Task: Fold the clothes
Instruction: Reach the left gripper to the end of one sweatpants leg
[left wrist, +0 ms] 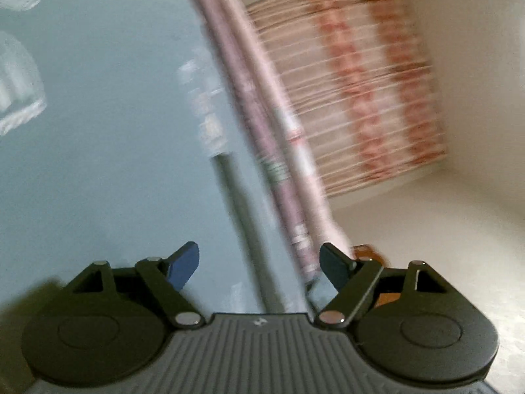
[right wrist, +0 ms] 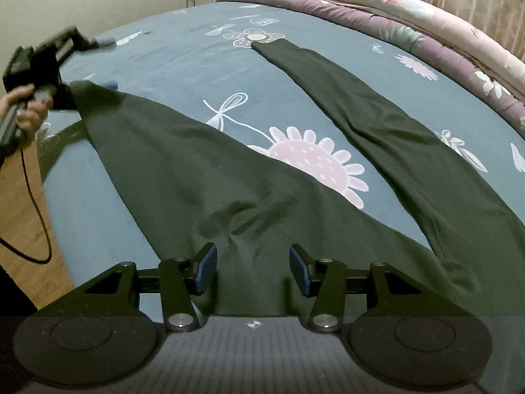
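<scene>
Dark trousers (right wrist: 203, 177) lie spread across the bed (right wrist: 170, 62), legs apart; the right gripper (right wrist: 252, 271) hovers spread over the waist, and the left gripper (left wrist: 259, 262) gapes empty

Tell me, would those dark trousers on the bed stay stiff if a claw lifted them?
Probably not. The dark trousers lie flat and creased on the bedsheet, so they would likely droop. One leg end already sags near the left claw. They look light.
</scene>
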The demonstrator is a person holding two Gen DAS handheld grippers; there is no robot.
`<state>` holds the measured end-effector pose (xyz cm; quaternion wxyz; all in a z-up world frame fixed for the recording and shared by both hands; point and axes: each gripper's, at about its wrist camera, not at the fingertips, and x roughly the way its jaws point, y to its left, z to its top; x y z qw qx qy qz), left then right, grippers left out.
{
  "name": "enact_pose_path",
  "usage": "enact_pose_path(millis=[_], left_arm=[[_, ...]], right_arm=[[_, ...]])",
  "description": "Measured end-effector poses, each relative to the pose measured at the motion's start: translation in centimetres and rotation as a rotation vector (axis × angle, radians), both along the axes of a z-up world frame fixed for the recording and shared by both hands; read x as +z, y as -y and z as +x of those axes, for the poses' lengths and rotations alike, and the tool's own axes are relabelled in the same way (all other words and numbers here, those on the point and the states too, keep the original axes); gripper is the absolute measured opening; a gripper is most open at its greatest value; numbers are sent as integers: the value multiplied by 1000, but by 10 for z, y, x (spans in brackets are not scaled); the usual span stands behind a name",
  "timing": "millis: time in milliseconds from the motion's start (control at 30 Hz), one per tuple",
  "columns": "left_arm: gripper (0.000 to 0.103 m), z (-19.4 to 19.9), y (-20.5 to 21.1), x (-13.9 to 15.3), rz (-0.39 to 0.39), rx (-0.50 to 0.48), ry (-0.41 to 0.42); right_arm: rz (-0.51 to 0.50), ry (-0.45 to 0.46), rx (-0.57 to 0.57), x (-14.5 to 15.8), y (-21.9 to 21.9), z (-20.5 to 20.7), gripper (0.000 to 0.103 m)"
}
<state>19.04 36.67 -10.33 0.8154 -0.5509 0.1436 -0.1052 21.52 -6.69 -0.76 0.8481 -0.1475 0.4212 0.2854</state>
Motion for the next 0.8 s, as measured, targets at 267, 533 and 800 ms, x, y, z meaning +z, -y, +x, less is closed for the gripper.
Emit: enact_pose_path(millis=[267,533,800], left_arm=[[86,-14,1,14,177,29,-168],[86,-35,5,-18,31,-36,-267],[86,10,-1,-26,-136,-115,-85]], right_arm=[[-13,-4,-18,0,-5,1,58],[-1,-36,-29,-8,-5,5,59],[-29,-13,-10,-6,-15,0,62]])
